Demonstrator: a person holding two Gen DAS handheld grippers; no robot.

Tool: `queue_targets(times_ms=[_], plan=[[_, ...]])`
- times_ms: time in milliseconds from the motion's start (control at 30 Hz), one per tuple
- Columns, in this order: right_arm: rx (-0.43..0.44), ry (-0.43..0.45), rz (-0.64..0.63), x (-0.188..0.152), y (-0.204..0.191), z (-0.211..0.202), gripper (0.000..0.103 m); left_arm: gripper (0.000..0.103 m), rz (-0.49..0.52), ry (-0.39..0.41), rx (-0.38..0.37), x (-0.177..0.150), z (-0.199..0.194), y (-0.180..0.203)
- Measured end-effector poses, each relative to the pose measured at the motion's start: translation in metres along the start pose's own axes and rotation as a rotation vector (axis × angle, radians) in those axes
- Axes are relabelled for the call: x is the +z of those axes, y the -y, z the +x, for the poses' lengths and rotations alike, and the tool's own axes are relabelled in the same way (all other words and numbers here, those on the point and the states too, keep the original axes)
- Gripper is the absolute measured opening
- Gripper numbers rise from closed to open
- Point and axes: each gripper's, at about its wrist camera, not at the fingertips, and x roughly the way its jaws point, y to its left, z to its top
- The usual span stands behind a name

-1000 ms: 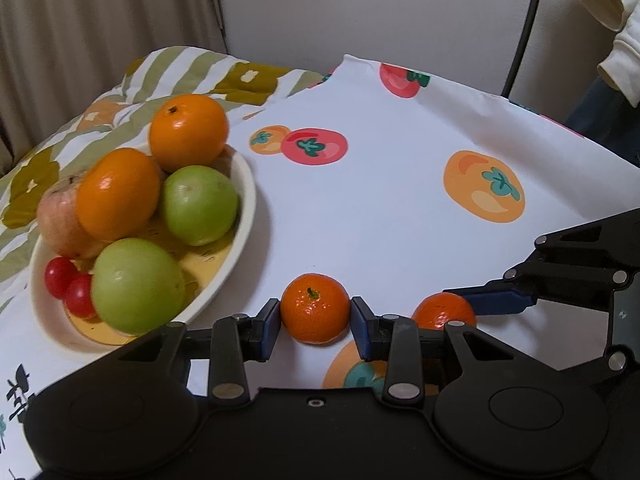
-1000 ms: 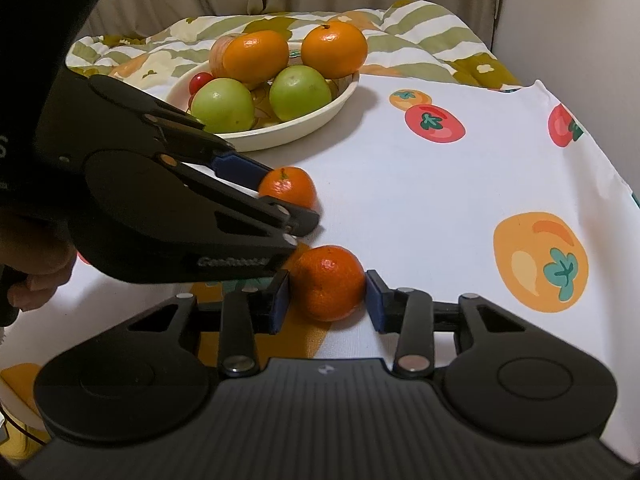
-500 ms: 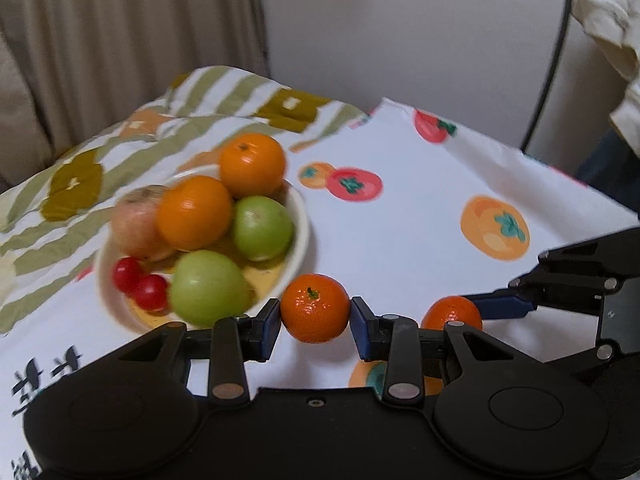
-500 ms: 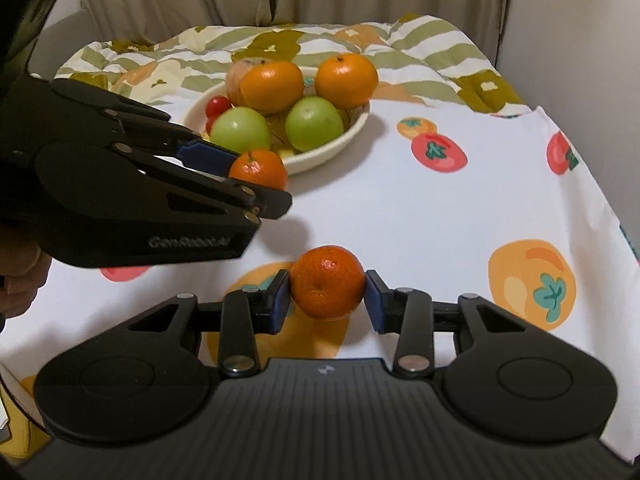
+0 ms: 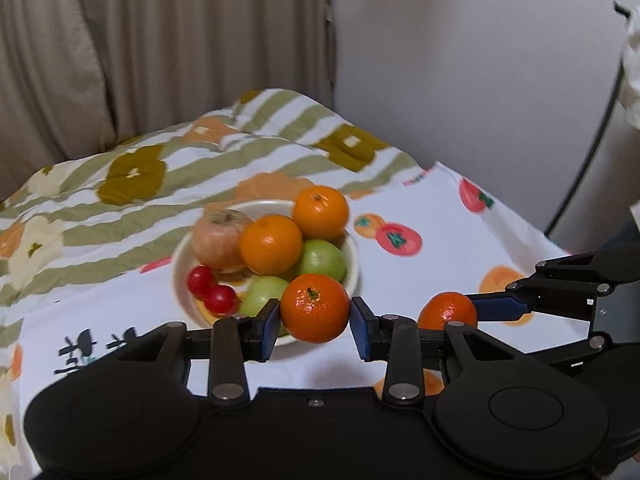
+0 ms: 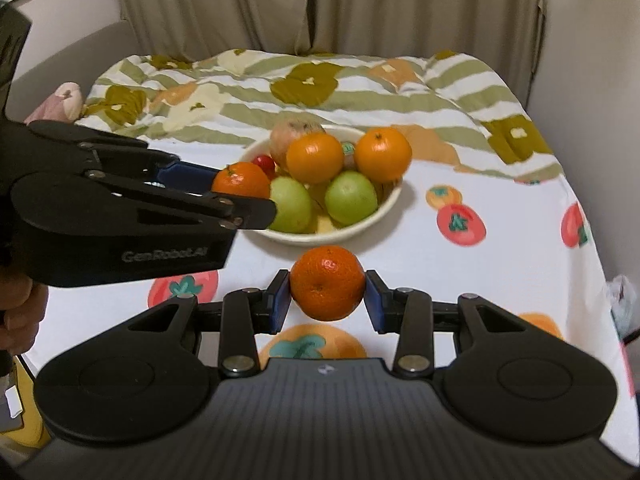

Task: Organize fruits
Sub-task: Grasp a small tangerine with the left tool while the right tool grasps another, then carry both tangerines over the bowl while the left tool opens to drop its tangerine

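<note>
Now that both tools have risen off the counter (image 6: 500,268) toward the bowl (image 6: 390,204), the left tool (image 5: 315,322) pinches one mandarin (image 5: 315,307) above its near rim, while the right tool (image 6: 327,295) pinches the second mandarin (image 6: 327,282) just short, ready for dropping in.

A home: curtains (image 6: 224,0), quilt (image 6: 304,80), fruit-print tablecloth (image 6: 500,264).

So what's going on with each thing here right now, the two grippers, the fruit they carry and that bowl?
Left gripper: shut on a tangerine, held above the cloth.
Left tangerine: clamped between the pads, stem up, near the bowl.
Right gripper: shut on a tangerine, lifted.
Right tangerine: clamped between the pads, short of the bowl.
Bowl: upright on the tablecloth, piled with fruit.
</note>
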Motion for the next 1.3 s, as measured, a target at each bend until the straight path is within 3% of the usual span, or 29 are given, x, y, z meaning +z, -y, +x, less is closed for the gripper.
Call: queue_targets(times_ms=[300,633,1100,1167,1233,1300], plan=[[0.058,0.027,-0.080,0.037,0.012,0.008,0.054,0.041,-0.091,0.005,0.115,0.015,0.000,-0.020],[0.150,0.025,-0.146,0.076,0.027,0.049,0.054,0.041,-0.154,-0.054,0.230,0.023,0.041,-0.045],[0.210,-0.014,-0.163,0.090,0.036,0.092,0.054,0.042,-0.160,-0.158,0.255,0.012,0.089,-0.056],[0.209,-0.014,-0.163,0.091,0.037,0.093,0.054,0.053,-0.152,-0.160,0.264,0.013,0.090,-0.055],[0.209,-0.011,-0.163,0.092,0.037,0.093,0.054,0.083,-0.133,-0.149,0.295,0.014,0.088,-0.054],[0.207,-0.005,-0.168,0.094,0.036,0.092,0.054,0.092,-0.149,-0.122,0.276,0.015,0.081,-0.057]])
